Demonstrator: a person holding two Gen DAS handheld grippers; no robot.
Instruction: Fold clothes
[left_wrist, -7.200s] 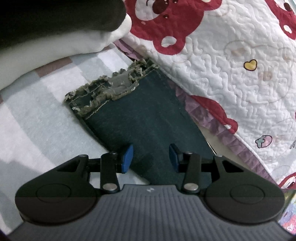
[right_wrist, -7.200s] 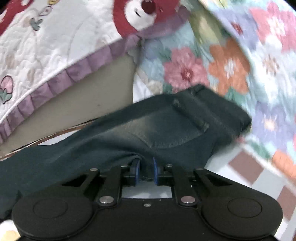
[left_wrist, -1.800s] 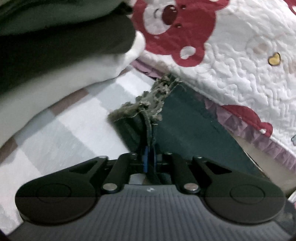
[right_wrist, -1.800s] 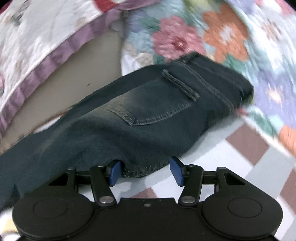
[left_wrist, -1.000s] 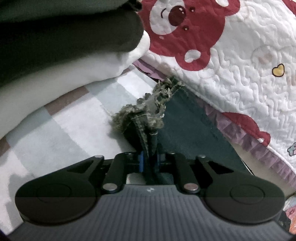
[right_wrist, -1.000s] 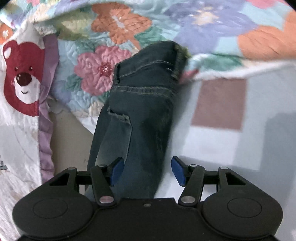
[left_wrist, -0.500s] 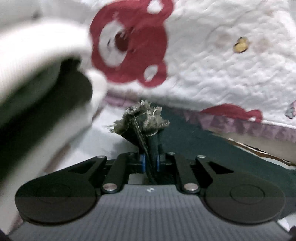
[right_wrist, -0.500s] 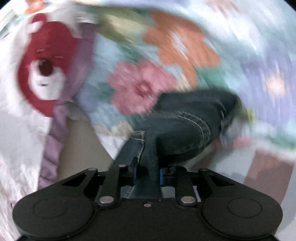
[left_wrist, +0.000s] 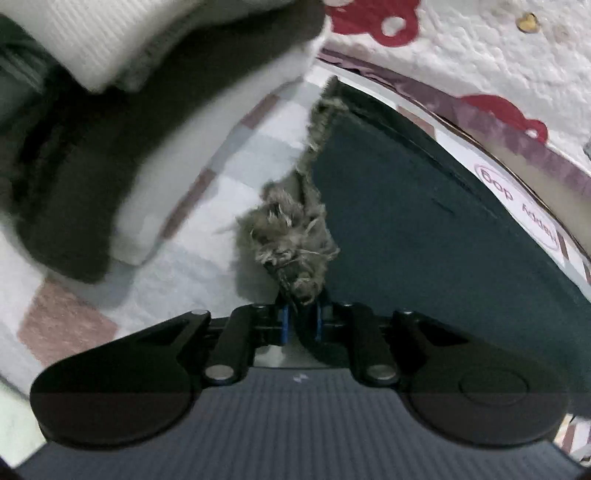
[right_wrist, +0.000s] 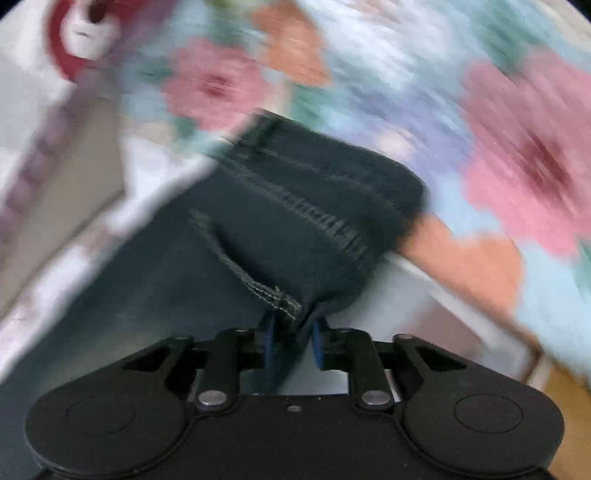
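Dark jeans (left_wrist: 424, 229): frayed hem (left_wrist: 291, 236) bunched, lifted; waist end apparently raised too, view blurred.

A: Any writing readable here?

B: Barely. In the left wrist view there's a white strip (left_wrist: 517, 199) by the dark jeans (left_wrist: 424, 229) with pink lettering in an oval outline, seen upside down. One word might be "Happy", the other I can't make out.

A: And the right wrist view?

B: All motion blur, nothing legible. No brand or numbers on anything.
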